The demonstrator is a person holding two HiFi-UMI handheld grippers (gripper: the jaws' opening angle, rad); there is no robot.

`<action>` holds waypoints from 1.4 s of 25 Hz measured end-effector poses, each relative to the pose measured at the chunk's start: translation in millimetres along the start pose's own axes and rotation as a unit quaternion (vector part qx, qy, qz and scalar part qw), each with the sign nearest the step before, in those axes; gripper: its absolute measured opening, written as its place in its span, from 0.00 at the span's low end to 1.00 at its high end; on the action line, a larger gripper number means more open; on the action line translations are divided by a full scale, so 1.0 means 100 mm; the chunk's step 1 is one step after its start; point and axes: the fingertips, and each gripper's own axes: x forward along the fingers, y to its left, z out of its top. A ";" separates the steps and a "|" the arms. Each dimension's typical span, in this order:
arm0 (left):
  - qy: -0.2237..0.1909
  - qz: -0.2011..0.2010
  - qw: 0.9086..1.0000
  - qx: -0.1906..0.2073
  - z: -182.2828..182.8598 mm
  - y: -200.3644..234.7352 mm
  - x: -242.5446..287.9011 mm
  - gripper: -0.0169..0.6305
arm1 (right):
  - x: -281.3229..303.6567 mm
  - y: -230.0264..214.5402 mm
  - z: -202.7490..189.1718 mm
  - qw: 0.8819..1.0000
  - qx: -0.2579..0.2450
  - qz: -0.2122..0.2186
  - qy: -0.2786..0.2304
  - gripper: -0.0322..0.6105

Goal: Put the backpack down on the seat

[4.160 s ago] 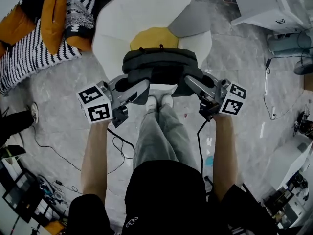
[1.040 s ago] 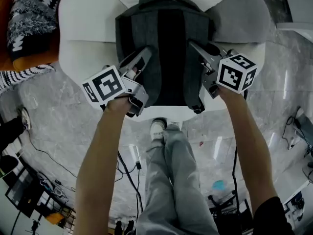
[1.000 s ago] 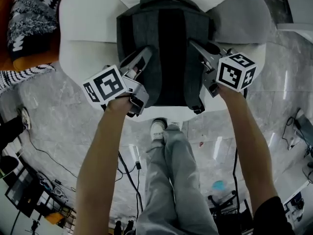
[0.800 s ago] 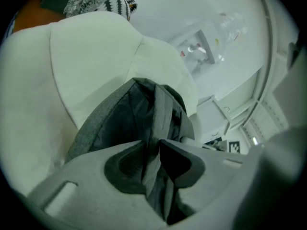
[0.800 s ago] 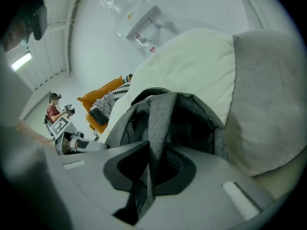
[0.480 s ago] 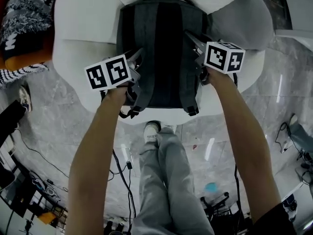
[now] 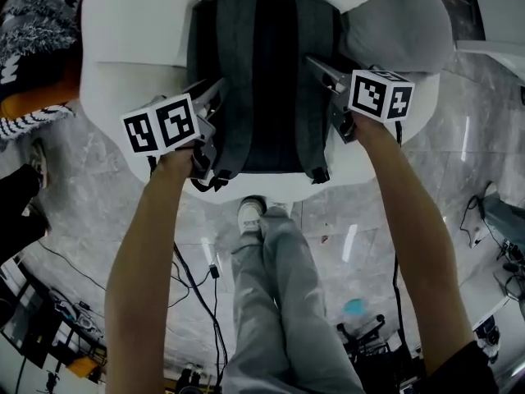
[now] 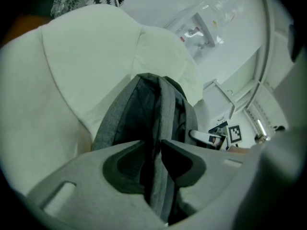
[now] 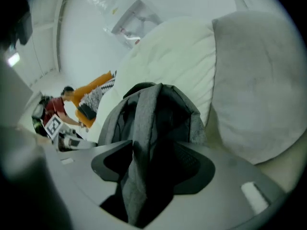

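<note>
You are resting the backpack (image 7: 262,72) on the seat (image 7: 123,39), left gripper (image 8: 152,151) opening narrowly, right gripper (image 9: 154,159) opening wide, a strap (image 8: 165,109) lying between each one's jaws

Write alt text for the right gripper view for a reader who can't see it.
The right gripper, whose jaws have just been opening, stands open around a grey backpack strap. The backpack sits against a white seat beside a grey cushion.
</note>
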 end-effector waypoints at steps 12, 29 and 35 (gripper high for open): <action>-0.019 0.093 0.995 0.031 -0.17 -0.04 -0.45 0.03 | -0.51 0.42 -0.25 0.983 -0.154 -0.099 0.027 0.37; 0.008 0.109 0.988 0.108 -0.59 -1.15 -0.94 0.03 | -0.97 1.44 -0.46 0.991 -0.090 -0.096 0.038 0.05; -0.025 0.097 0.986 0.136 -0.43 -1.58 -1.46 0.03 | -1.36 2.01 -0.24 0.992 -0.107 -0.062 0.038 0.06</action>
